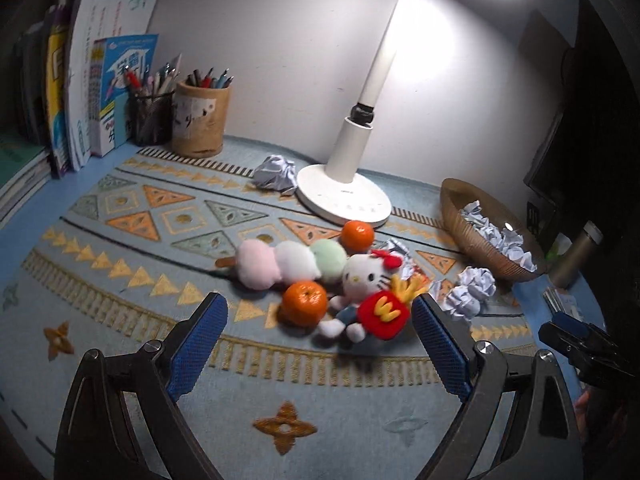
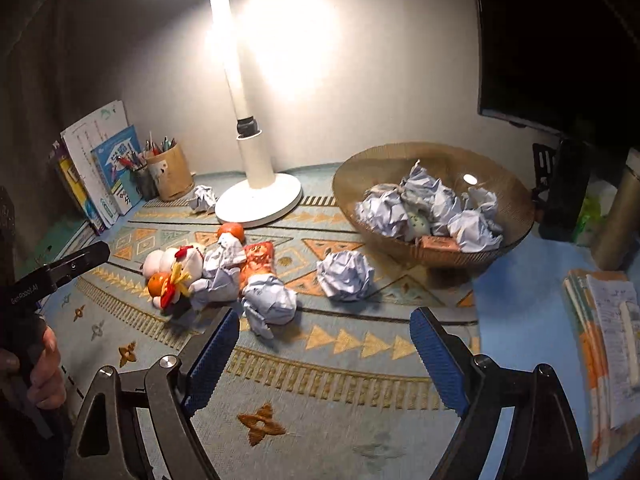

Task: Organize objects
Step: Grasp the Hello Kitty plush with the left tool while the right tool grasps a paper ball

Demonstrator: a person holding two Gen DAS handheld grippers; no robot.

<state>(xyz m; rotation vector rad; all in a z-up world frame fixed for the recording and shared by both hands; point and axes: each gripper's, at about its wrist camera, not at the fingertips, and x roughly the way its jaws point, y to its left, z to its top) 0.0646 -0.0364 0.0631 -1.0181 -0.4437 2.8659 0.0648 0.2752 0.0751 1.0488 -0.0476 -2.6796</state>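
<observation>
On the patterned mat (image 1: 160, 240) lies a heap: a white cat plush (image 1: 360, 284) with red fries, a pink-white-green dango plush (image 1: 288, 264), two oranges (image 1: 305, 303) (image 1: 357, 235) and crumpled paper balls (image 1: 470, 292). My left gripper (image 1: 320, 312) stands open just short of the near orange and the cat plush, nothing between its blue pads. My right gripper (image 2: 324, 328) is open too, hovering over the mat near a paper ball (image 2: 269, 303), with another ball (image 2: 346, 275) beyond. A brown woven bowl (image 2: 516, 220) holds several paper balls.
A white desk lamp (image 1: 344, 196) stands at the back with a paper ball (image 1: 276, 172) beside its base. Pen cups (image 1: 200, 120) and upright books (image 1: 92, 92) fill the back left. A metal flask (image 1: 576, 256) and a dark monitor (image 2: 552, 40) are at right; notebooks (image 2: 608, 340) lie near right.
</observation>
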